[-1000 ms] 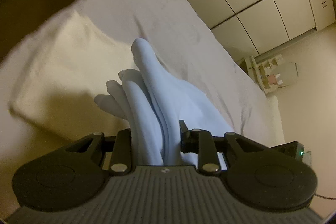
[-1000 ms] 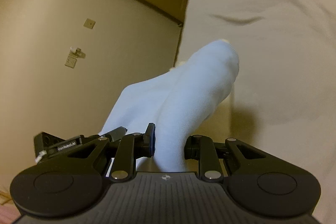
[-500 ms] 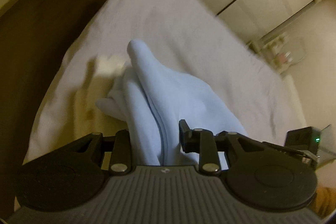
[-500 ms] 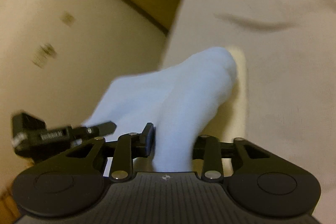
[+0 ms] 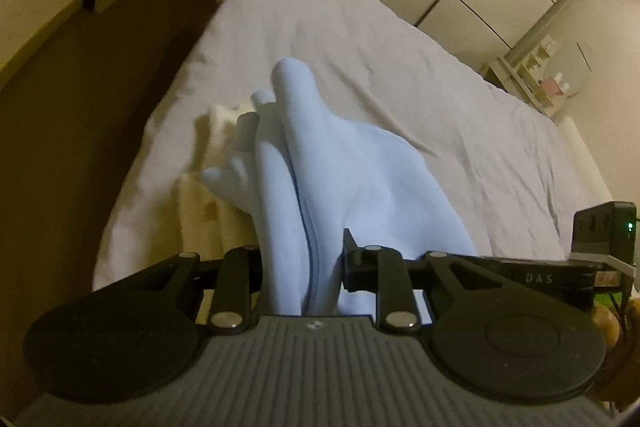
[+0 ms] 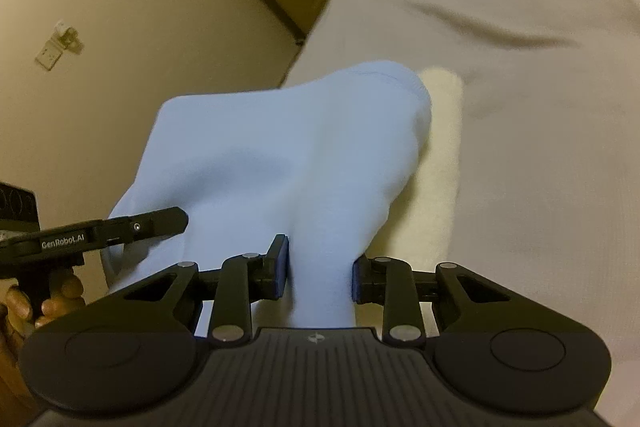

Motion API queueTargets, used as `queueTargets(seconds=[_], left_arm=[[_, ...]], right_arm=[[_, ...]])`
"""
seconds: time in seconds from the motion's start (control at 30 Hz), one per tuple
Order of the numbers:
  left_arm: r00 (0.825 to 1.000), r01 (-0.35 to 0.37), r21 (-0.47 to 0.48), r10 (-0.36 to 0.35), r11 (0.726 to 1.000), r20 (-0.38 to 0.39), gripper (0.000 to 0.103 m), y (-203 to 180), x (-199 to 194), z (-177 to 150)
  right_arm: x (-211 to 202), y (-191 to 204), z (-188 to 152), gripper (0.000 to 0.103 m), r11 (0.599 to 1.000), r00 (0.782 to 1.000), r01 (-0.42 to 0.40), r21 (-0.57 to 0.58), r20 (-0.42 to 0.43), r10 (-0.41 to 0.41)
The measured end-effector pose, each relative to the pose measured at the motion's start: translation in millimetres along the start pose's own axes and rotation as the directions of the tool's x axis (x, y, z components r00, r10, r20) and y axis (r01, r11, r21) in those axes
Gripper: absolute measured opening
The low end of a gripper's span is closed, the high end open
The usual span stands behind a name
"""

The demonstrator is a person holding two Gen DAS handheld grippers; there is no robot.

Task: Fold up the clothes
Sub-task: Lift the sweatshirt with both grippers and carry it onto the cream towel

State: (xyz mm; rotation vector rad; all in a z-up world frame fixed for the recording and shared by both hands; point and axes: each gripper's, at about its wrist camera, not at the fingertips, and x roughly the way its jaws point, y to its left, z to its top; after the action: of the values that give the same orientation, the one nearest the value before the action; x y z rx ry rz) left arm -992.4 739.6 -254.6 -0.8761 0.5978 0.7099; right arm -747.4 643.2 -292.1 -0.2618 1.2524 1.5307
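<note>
Left-wrist view: the left gripper [image 5: 302,267] is clamped on a bunched edge of the light-blue garment [image 5: 352,187], whose gathered pleats rise from between the fingers toward 12 o'clock and hang over the white bed sheet [image 5: 400,47]. A cream folded cloth [image 5: 208,187] lies on the sheet at about 10 o'clock of the gripper, partly hidden by the blue fabric. The other tool's body enters the frame at 3 o'clock. Right-wrist view: the right gripper [image 6: 320,267] has a second bunch of the same garment between its fingers; its jaws are closing, and the pads appear to press on the cloth. The blue fabric spans toward 10 o'clock, where the left tool and the person's hand [image 6: 44,303] holding it are visible. The cream cloth shows at 1 o'clock, just behind the garment. Progress, as a judgement: the garment is held by two points and hangs bunched over the bed, doubled but not laid flat; setting it down, smoothing it and completing the remaining folds are yet to be done. One folded item seemingly rests finished.
</note>
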Motion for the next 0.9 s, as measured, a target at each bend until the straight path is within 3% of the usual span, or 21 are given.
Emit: queueTargets(seconds=[0.03,0.1,0.13,0.23,0.3,0.33,0.4,0.5,0.6,0.73,0.9], left_arm=[[1.0,-0.011,-0.008,0.011,1.0,-0.024,0.027,2,8,-1],[0.999,-0.035,-0.017,0.034,0.999,-0.039,0.04,5,13,-2],[0.998,-0.045,-0.044,0.043,0.998,-0.038,0.042,9,9,1],[0.996,-0.085,-0.097,0.085,0.992,0.0,0.041,12,-14,-2],[0.989,-0.137,-0.127,0.143,0.982,0.039,0.033,9,-39,-7],[0.983,-0.167,-0.126,0.175,0.978,0.058,0.027,4,-51,-11],[0.968,-0.224,-0.117,0.235,0.967,0.089,0.013,-10,-74,-19],[0.969,-0.219,-0.094,0.228,0.971,0.095,0.01,-29,-85,-35],[0.971,-0.229,-0.073,0.233,0.971,0.059,0.01,-39,-77,-53],[0.957,-0.29,-0.115,0.291,0.95,-0.013,0.01,-24,-50,-70],[0.954,-0.299,-0.113,0.298,0.948,-0.023,0.01,-29,-61,-58]], right_arm=[[4,-4,-2,0.034,1.0,1.0,0.023,0.02,-0.009,-0.022],[5,-8,-4,0.052,0.997,0.998,0.064,0.047,-0.018,-0.063],[4,-8,-3,0.056,0.995,0.997,0.08,0.054,-0.018,-0.079],[-13,0,2,0.06,0.993,0.993,0.12,0.007,0.008,-0.12],[-27,4,4,0.06,0.989,0.989,0.148,-0.033,0.027,-0.147],[-34,6,4,0.058,0.986,0.987,0.156,-0.054,0.036,-0.154],[-46,11,0,0.041,0.982,0.988,0.152,-0.109,0.047,-0.147],[-52,32,-4,0.031,0.961,0.991,0.134,-0.242,0.03,-0.131],[-40,47,-22,0.03,0.929,0.991,0.11,-0.352,-0.035,-0.13],[-9,48,-38,0.03,0.897,0.973,0.123,-0.425,-0.126,-0.193],[-15,57,-18,0.03,0.896,0.967,0.137,-0.423,-0.14,-0.214]])
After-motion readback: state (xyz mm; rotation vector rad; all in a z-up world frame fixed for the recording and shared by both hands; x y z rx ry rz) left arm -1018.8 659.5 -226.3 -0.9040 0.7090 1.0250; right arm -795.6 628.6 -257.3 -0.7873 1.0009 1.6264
